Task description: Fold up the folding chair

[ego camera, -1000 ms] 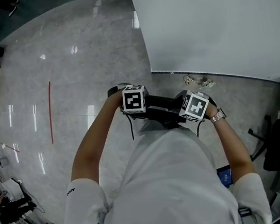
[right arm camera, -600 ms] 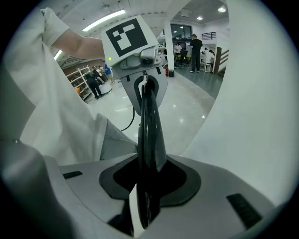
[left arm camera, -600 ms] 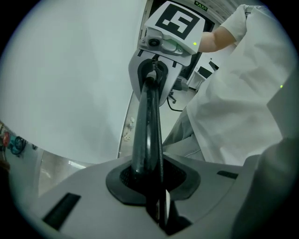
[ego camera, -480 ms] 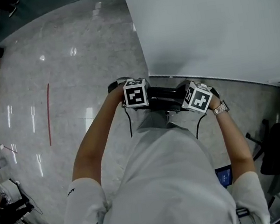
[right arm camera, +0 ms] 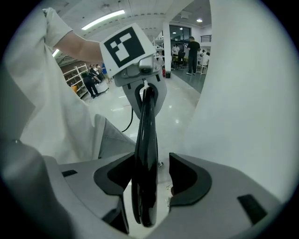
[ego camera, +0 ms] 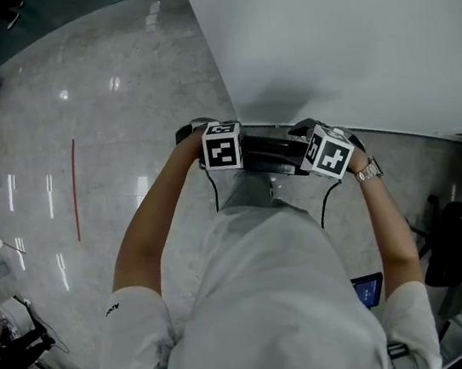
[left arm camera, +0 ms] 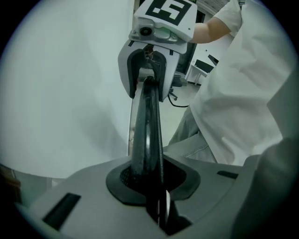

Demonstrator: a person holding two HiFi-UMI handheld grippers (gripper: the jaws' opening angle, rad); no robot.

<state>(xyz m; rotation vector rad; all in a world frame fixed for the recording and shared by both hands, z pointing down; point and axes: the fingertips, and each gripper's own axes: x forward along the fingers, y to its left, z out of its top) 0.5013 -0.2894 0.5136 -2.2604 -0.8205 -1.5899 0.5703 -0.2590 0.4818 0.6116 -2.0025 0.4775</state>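
Chair (ego camera: pixel 270 149) shows as a thin black bar at mid-frame in the head view, just beside the white panel (ego camera: pixel 346 33) that fills the upper right, with grey floor (ego camera: pixel 117 110) to its left. Left claw (left arm camera: pixel 156 183) is pinching the chair's black edge, pads tight on both sides. Right claw (right arm camera: pixel 150 181) has just been opening and stands spread, the edge between its pads, close by the left-hand pad and clear of the other.

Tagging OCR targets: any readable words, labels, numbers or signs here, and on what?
No text is legible.
Marker cubes: black-and-white square patterns, no letters.
Dark print on the person's left sleeve: too small to read.
Blue screen at lower right: too blurred to read.
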